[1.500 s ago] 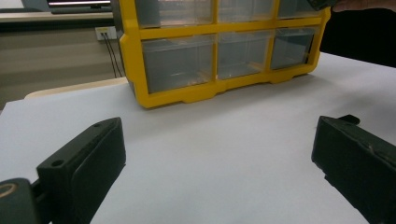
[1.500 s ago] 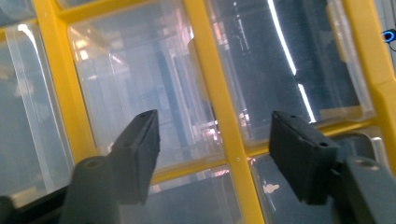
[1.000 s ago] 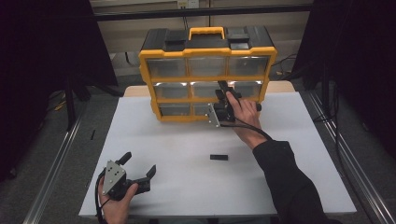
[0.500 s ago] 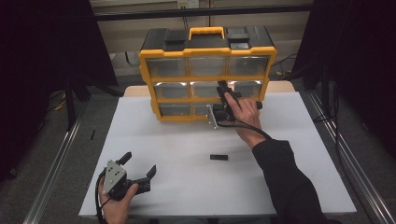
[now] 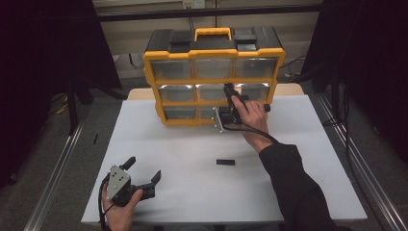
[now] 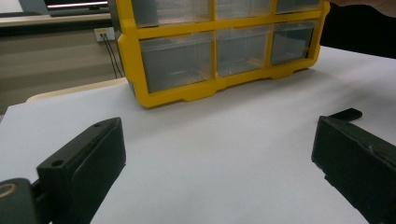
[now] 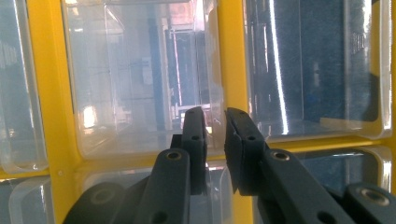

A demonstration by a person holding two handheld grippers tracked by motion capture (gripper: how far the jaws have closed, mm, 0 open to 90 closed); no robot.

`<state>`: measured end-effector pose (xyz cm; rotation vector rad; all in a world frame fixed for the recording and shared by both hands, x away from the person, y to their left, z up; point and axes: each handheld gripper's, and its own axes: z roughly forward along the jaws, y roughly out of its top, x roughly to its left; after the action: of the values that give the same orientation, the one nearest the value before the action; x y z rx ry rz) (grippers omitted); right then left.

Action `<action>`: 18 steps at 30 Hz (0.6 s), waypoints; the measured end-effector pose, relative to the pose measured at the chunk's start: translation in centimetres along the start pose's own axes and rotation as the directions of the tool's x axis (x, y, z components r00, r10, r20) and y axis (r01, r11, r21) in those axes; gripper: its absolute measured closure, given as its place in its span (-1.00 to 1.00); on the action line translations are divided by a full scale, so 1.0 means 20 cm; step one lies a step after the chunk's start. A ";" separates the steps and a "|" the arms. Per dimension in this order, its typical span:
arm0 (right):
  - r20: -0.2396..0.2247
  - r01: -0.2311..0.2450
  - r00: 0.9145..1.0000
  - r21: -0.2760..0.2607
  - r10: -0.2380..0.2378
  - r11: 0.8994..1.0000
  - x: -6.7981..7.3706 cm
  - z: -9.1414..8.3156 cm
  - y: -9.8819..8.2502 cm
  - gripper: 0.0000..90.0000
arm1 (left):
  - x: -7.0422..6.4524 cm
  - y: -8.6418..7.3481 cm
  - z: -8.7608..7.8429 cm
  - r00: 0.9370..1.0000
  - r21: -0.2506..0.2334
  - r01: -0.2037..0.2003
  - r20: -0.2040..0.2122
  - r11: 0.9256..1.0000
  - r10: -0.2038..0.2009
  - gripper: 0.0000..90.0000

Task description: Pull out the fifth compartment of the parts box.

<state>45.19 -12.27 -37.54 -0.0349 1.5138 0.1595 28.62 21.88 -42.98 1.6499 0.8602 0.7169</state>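
The yellow organizer (image 5: pixel 213 79) stands at twelve o'clock on the white table (image 5: pixel 192 192); the right gripper (image 7: pixel 215 135) is at its middle drawer (image 7: pixel 140 84), jaws just closing around the clear lip, whether gripping I cannot tell; the left gripper (image 5: pixel 144 168), at seven o'clock, gapes wide, holding nothing; a small black piece (image 5: pixel 225 162) lies mid-table.

Yellow organizer (image 5: pixel 214 86) upright, rear table; clear middle drawer (image 7: pixel 144 88) shut.
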 end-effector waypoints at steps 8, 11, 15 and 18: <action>0.001 0.004 1.000 -0.010 -0.004 1.000 0.00 0.00 0.00 0.79 | 0.00 0.00 0.00 1.000 0.002 -0.005 0.000 1.000 0.005 -0.93; 0.000 0.003 1.000 -0.020 -0.003 1.000 -0.01 -0.01 0.00 0.79 | 0.00 0.00 0.00 1.000 0.002 -0.006 0.001 1.000 0.006 -0.93; -0.004 -0.004 1.000 -0.023 0.004 1.000 -0.01 -0.02 0.00 0.79 | 0.00 0.00 0.00 1.000 0.001 -0.014 0.002 1.000 0.014 -0.93; -0.006 -0.011 1.000 -0.022 0.010 1.000 -0.01 -0.02 0.00 0.79 | 0.00 0.00 0.00 1.000 0.001 -0.020 0.001 1.000 0.020 -0.93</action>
<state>44.76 -12.35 -37.39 -0.0452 1.5187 0.1848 28.63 21.94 -42.89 1.6612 0.8450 0.7298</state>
